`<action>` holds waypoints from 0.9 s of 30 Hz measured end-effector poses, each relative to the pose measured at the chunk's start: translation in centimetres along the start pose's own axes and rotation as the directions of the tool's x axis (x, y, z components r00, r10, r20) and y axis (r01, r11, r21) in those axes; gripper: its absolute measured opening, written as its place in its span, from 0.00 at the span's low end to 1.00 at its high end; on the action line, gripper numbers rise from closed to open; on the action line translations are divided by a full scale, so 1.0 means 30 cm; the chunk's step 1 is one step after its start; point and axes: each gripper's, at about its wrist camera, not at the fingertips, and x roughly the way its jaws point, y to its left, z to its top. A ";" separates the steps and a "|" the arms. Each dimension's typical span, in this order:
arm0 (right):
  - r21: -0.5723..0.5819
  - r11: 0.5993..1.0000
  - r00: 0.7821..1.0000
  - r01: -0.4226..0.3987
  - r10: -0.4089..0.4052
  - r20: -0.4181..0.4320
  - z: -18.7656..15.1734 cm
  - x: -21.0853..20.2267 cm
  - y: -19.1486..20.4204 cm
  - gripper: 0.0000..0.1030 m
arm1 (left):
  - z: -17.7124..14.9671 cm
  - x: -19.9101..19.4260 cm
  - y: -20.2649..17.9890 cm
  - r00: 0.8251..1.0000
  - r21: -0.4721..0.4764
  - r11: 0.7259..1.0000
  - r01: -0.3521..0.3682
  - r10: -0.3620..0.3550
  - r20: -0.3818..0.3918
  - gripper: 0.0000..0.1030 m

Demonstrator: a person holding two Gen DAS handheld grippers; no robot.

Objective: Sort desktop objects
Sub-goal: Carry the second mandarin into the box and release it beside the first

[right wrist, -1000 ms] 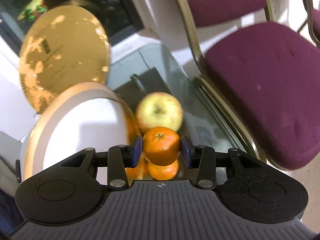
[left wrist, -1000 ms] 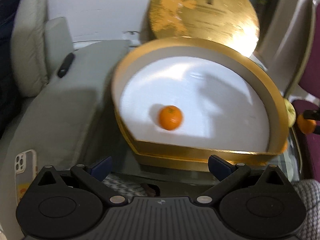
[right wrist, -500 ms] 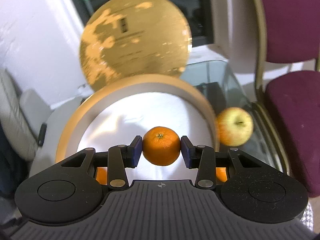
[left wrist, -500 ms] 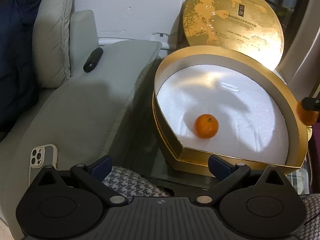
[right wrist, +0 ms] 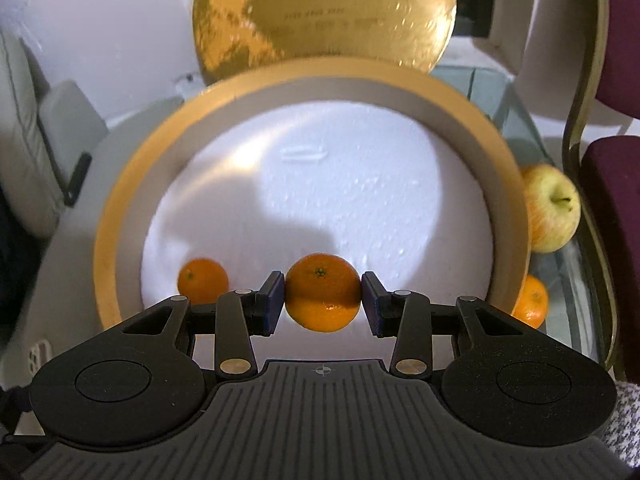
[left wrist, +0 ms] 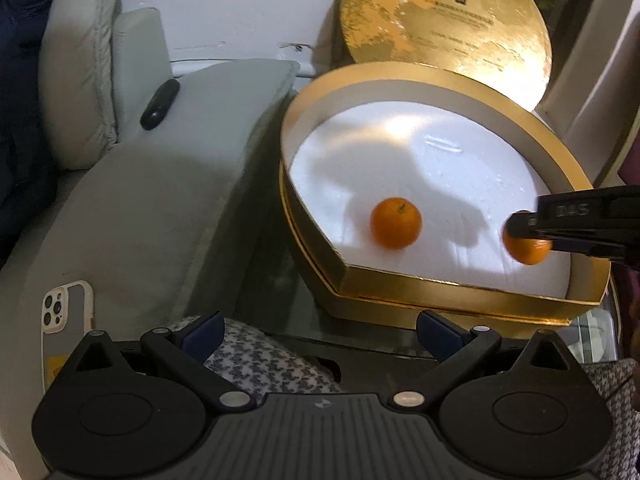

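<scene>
Right wrist view: right tongs (right wrist: pixel 322 300) clamp a mandarin (right wrist: pixel 322 297) across its middle, held over the gold box (right wrist: pixel 107 240) beside another mandarin (right wrist: pixel 203 280) on the white liner; left tongs (left wrist: pixel 318 334) gape empty. Fruit looks light, round, soft-skinned, likely to roll; grip mid-width, gently

Right gripper (right wrist: pixel 323 300): jaws clamped on an orange (right wrist: pixel 322 297), one blue pad (right wrist: pixel 273 301) pressed to each flank, fruit clear of the fingers above and below. Gripper pitched steeply downward. In the left wrist view it enters from the right edge, fingers level across the frame, orange at the tip. Left gripper (left wrist: pixel 318 336): jaws spread wide, nothing between the pads (left wrist: pixel 202 334), also pitched steeply downward. The two grippers are well apart. No hand or sleeve is visible.
</scene>
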 end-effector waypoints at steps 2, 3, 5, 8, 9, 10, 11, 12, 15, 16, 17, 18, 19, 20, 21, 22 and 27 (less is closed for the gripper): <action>-0.011 1.000 1.000 0.002 -0.002 -0.016 -0.005 0.021 0.006 0.42 | -0.004 0.005 -0.006 1.000 0.008 1.000 0.002 -0.002 -0.006 0.99; -0.017 1.000 1.000 0.003 -0.004 -0.022 -0.007 0.031 0.010 0.42 | -0.006 0.007 -0.009 1.000 0.010 1.000 0.002 -0.002 -0.008 0.99; -0.019 1.000 0.999 0.002 -0.003 -0.035 -0.008 0.050 0.014 0.42 | -0.010 0.012 -0.012 1.000 0.014 1.000 0.002 -0.002 -0.015 0.99; -0.025 1.000 0.999 0.002 -0.003 -0.048 -0.007 0.078 0.025 0.42 | -0.014 0.017 -0.015 1.000 0.022 1.000 0.002 -0.001 -0.021 0.99; -0.030 1.000 0.999 0.002 -0.003 -0.050 -0.006 0.087 0.031 0.42 | -0.014 0.017 -0.016 1.000 0.024 1.000 0.001 -0.001 -0.023 0.99; -0.032 0.999 0.999 -0.001 -0.001 -0.050 -0.005 0.092 0.036 0.42 | -0.015 0.018 -0.017 1.000 0.025 1.000 0.001 -0.001 -0.024 0.99; -0.035 0.999 0.999 -0.003 0.002 -0.051 -0.003 0.097 0.042 0.42 | -0.015 0.019 -0.017 1.000 0.027 1.000 0.001 -0.001 -0.025 0.99; -0.038 0.999 0.999 -0.005 0.003 -0.052 -0.002 0.100 0.047 0.42 | -0.014 0.020 -0.017 1.000 0.029 1.000 0.001 -0.001 -0.026 0.99; -0.052 0.999 0.998 -0.013 0.010 -0.059 -0.001 0.109 0.064 0.42 | -0.015 0.018 -0.021 1.000 0.032 0.999 0.001 0.000 -0.026 0.99; -0.058 0.998 0.998 -0.014 0.010 -0.063 -0.002 0.114 0.071 0.42 | -0.015 0.019 -0.022 1.000 0.034 0.999 0.001 0.000 -0.027 0.99; -0.065 0.998 0.998 -0.014 0.010 -0.068 -0.003 0.119 0.077 0.42 | -0.016 0.020 -0.024 1.000 0.036 0.999 0.002 -0.001 -0.028 0.99; -0.072 0.997 0.997 -0.015 0.009 -0.072 -0.005 0.124 0.083 0.42 | -0.016 0.021 -0.026 1.000 0.038 0.999 0.002 -0.001 -0.029 0.99; -0.076 0.997 0.997 -0.014 0.008 -0.076 -0.007 0.128 0.086 0.42 | -0.018 0.021 -0.029 1.000 0.041 0.999 0.003 -0.002 -0.031 0.99; -0.077 0.997 0.997 -0.014 0.008 -0.082 -0.009 0.134 0.087 0.42 | -0.019 0.021 -0.031 0.999 0.044 0.999 0.004 -0.002 -0.032 0.99; -0.077 0.997 0.996 -0.015 0.008 -0.088 -0.012 0.140 0.088 0.42 | -0.020 0.022 -0.034 0.999 0.048 0.999 0.004 -0.003 -0.033 0.99; -0.078 0.997 0.996 -0.015 0.007 -0.094 -0.014 0.147 0.089 0.42 | -0.020 0.020 -0.036 0.999 0.050 0.999 0.005 -0.003 -0.034 0.99; -0.095 0.995 0.996 -0.012 0.003 -0.093 -0.018 0.150 0.097 0.44 | -0.023 0.014 -0.044 0.999 0.058 0.998 -0.002 0.004 -0.034 0.99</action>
